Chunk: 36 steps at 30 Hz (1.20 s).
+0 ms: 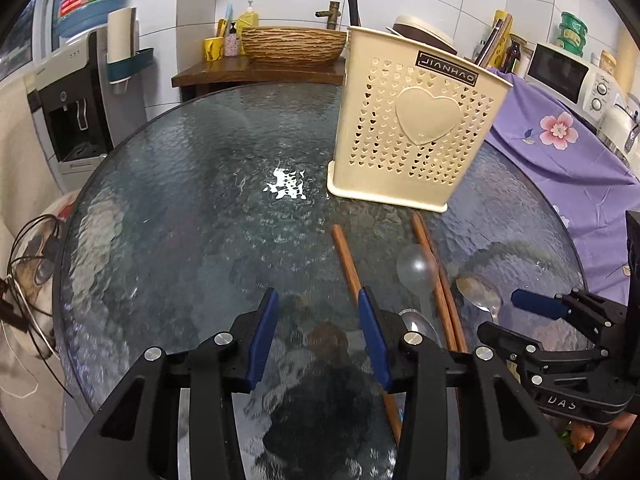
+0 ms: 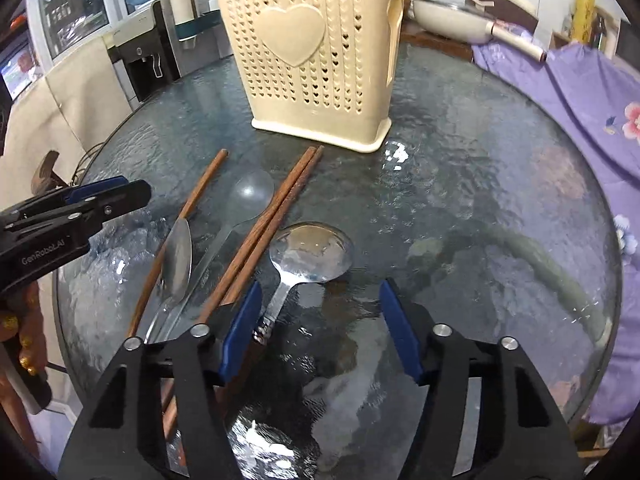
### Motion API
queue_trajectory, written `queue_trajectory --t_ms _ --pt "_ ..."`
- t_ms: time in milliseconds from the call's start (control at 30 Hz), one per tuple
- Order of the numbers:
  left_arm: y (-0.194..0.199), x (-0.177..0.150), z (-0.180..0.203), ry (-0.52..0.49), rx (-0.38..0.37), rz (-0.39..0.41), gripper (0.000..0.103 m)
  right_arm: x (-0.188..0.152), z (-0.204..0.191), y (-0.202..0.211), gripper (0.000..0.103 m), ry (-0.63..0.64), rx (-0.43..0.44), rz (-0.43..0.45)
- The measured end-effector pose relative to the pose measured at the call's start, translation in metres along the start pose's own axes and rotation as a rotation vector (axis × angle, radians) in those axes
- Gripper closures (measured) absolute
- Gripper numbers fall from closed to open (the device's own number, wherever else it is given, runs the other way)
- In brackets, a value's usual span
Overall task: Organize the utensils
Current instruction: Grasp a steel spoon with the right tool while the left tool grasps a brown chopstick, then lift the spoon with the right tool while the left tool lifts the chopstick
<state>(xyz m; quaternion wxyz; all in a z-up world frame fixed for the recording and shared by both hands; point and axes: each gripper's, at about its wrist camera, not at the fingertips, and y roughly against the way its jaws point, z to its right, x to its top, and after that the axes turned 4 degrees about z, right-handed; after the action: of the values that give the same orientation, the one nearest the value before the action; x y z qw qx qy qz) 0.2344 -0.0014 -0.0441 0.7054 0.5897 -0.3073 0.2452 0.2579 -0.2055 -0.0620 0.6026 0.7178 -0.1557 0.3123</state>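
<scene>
Left wrist view: blue-padded fingers point(image 1: 267, 332) of the left gripper point(image 1: 318, 334) are seen nearest the lens, parted, with nothing but bare glass table point(image 1: 180, 216) between them. A single brown chopstick point(image 1: 346, 262) is laid just beside the right-hand finger and passes under it. Further right, a clear plastic spoon point(image 1: 416, 270), a pair of chopsticks point(image 1: 438, 280) and two metal spoons point(image 1: 478, 294) are laid close together. A cream perforated utensil holder point(image 1: 416, 120) is stood upright beyond them, apart from the utensils. The right gripper point(image 1: 556, 336) is seen at the right edge.

Right wrist view: fingers point(image 2: 400, 330) of the right gripper point(image 2: 320, 330) are held apart above the table point(image 2: 480, 208); nothing is grasped. The handle of a wide metal spoon point(image 2: 310, 252) is laid just inside the left-hand finger, though whether it is touched cannot be told. The paired chopsticks point(image 2: 280, 208), the clear spoon point(image 2: 250, 196), a narrower metal spoon point(image 2: 178, 256) and the single chopstick point(image 2: 200, 192) are ranged to the left. The holder point(image 2: 312, 56) is stood behind. The left gripper point(image 2: 80, 208) enters at the left edge.
</scene>
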Motion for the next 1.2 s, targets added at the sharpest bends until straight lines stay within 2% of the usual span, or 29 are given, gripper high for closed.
queue_trajectory --t_ms 267,500,733,867,1033,1200 --pt "-0.024 0.009 0.006 -0.021 -0.034 -0.058 0.064 0.014 -0.005 -0.011 0.055 0.024 -0.015 -0.029" --pt "-0.049 0.017 0.014 -0.059 -0.020 -0.127 0.070 0.026 -0.006 -0.019 0.055 0.027 0.018 -0.062" --pt "-0.057 0.024 0.023 -0.128 0.014 -0.151 0.083 0.040 -0.009 -0.027 0.055 0.038 0.058 -0.127" --pt "-0.061 0.026 0.028 -0.162 0.023 -0.161 0.084 0.047 -0.014 -0.033 0.055 0.049 0.055 -0.152" --pt "-0.065 0.033 0.025 -0.150 0.008 -0.173 0.092 0.054 -0.021 -0.039 0.055 0.085 0.033 -0.161" --pt "-0.066 0.036 0.018 -0.118 -0.018 -0.178 0.094 0.057 -0.023 -0.043 0.055 0.088 0.038 -0.152"
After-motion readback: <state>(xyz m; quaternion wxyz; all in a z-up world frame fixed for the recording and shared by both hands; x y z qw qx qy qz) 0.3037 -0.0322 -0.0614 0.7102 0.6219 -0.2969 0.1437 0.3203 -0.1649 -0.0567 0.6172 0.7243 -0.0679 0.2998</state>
